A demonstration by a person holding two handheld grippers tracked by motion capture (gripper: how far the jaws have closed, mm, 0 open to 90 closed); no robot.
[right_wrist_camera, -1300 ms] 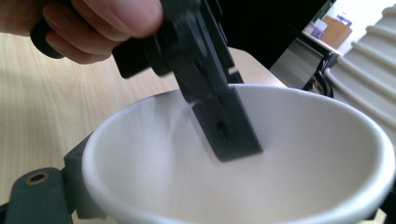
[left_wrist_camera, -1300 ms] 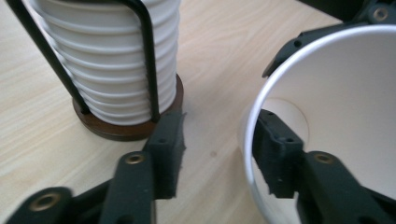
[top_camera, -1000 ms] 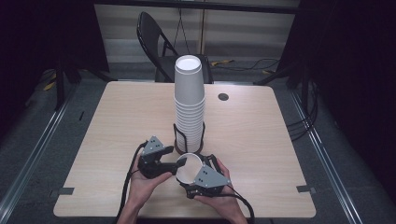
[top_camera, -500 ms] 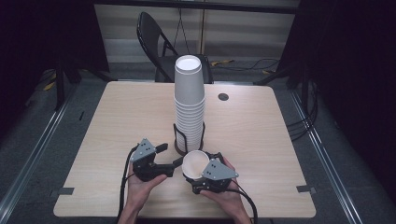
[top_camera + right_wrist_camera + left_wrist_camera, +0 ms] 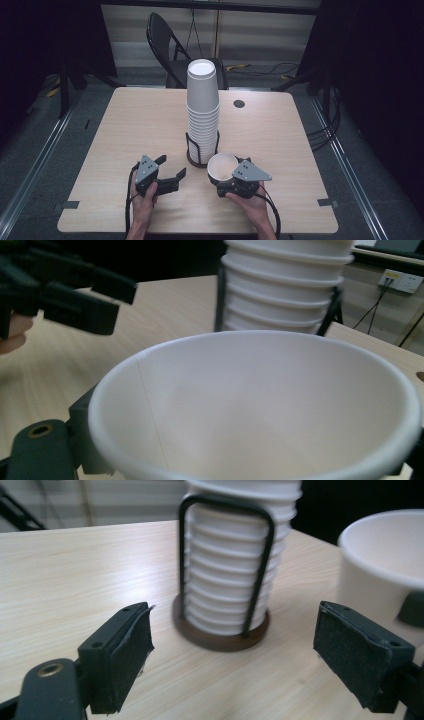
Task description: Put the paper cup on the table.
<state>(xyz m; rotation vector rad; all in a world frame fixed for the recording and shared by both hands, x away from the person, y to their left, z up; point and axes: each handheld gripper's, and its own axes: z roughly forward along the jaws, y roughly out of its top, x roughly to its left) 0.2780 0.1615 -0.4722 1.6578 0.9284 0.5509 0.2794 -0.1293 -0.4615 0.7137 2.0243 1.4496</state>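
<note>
Holding a single white paper cup mouth-up, the right gripper sits at lower centre of the high view, its jaws clamped around the cup's lower wall; in the right gripper view that cup swells across the bottom of the frame, rim toward the camera. Over at lower left, the left gripper has just been opening its jaws and now they stand wide apart with nothing between them, the black pads framing bare tabletop in the left gripper view. Behind the two tools, mid-frame, rises the tall stack of inverted paper cups, seated in a black wire holder on a round dark base, standing on the light wooden table. The held cup is just beside that holder, to its lower right, and looks clear of it. So, reading the state of play: one cup appears to be separated from the pile and handed fully to the right side, with the left having let go. Left to do, by my judgement, is setting this cup down somewhere on the table, and plenty of cups remain stacked.
</note>
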